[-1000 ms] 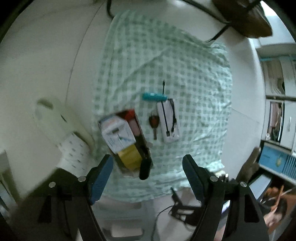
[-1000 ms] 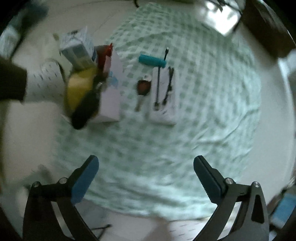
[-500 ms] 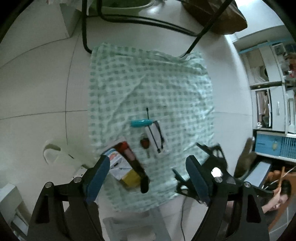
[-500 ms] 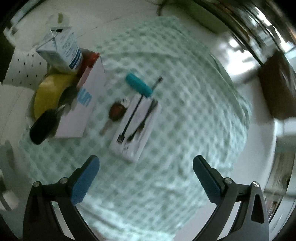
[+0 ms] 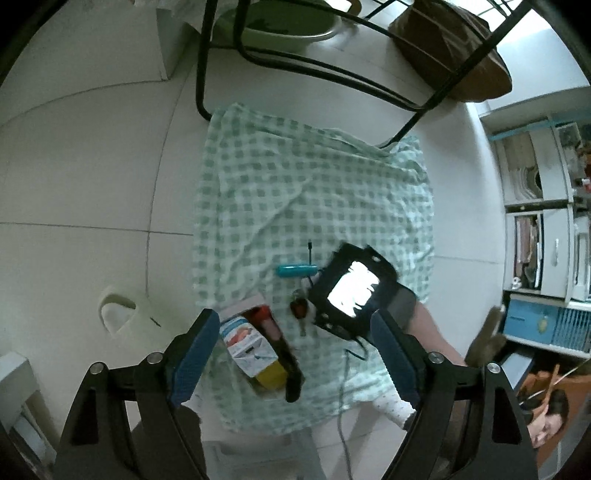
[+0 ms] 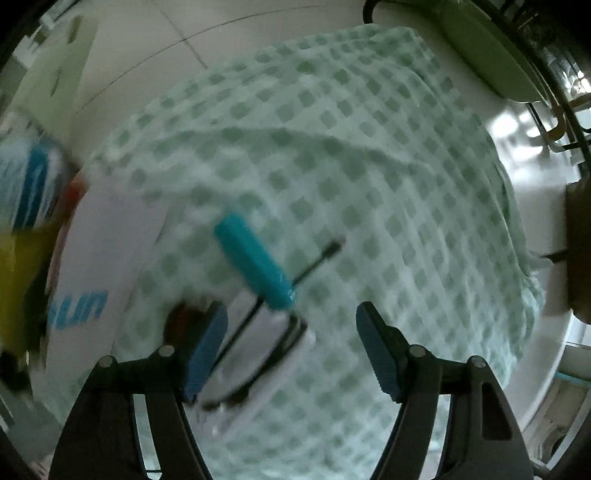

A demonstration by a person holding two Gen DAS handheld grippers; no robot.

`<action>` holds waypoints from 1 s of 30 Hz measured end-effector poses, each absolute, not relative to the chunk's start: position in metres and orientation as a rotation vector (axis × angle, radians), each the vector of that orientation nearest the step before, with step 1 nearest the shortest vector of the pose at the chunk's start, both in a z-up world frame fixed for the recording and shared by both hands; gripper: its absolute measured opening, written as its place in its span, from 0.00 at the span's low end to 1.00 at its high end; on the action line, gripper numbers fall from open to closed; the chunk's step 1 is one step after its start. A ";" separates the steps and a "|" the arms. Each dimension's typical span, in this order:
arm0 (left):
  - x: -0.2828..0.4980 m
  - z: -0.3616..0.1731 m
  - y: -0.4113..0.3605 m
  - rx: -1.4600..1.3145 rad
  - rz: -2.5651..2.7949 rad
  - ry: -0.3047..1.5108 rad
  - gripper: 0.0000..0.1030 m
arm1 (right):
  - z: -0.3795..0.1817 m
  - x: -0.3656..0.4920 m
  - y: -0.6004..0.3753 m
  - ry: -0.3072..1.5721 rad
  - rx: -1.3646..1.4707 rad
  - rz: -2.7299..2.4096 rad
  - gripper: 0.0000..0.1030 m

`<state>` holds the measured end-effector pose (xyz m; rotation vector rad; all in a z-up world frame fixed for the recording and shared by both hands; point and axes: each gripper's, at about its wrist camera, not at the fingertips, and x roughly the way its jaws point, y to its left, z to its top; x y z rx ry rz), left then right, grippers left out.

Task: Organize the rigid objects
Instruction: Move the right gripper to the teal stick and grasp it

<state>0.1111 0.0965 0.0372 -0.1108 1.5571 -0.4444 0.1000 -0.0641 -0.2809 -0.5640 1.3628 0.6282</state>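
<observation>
A green checked cloth [image 5: 314, 192] lies on the white floor. On it lie a teal-handled screwdriver [image 5: 295, 270], a red key fob [image 5: 298, 308] and an open box [image 5: 255, 345] holding a carton, a yellow item and a black one. My left gripper [image 5: 291, 354] is open, high above the cloth. The right gripper's body [image 5: 352, 290] hangs over the white power bank and hides it there. In the blurred right wrist view my right gripper [image 6: 291, 350] is open just above the white power bank [image 6: 258, 358], close to the screwdriver [image 6: 255, 266] and the box [image 6: 99, 269].
A black metal chair frame [image 5: 295, 62] stands at the cloth's far edge, with a green basin [image 5: 280, 26] and a brown bag [image 5: 454, 55] behind. A white plastic piece [image 5: 122, 314] lies left of the cloth. Shelves [image 5: 546, 229] stand at the right.
My left gripper has risen and pulled back. My right gripper has dropped low toward the power bank and screwdriver and now shows in the left wrist view.
</observation>
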 end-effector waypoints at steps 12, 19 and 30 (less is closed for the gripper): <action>0.116 0.025 0.094 -0.131 -0.456 1.576 0.81 | -0.297 0.118 -0.068 1.580 -0.221 0.549 0.20; 0.111 0.024 0.101 -0.177 -0.433 1.595 0.81 | -0.252 0.082 -0.090 1.568 -0.141 0.555 0.02; 0.106 0.021 0.108 -0.197 -0.442 1.603 0.81 | -0.267 0.095 -0.078 1.512 -0.332 0.449 0.51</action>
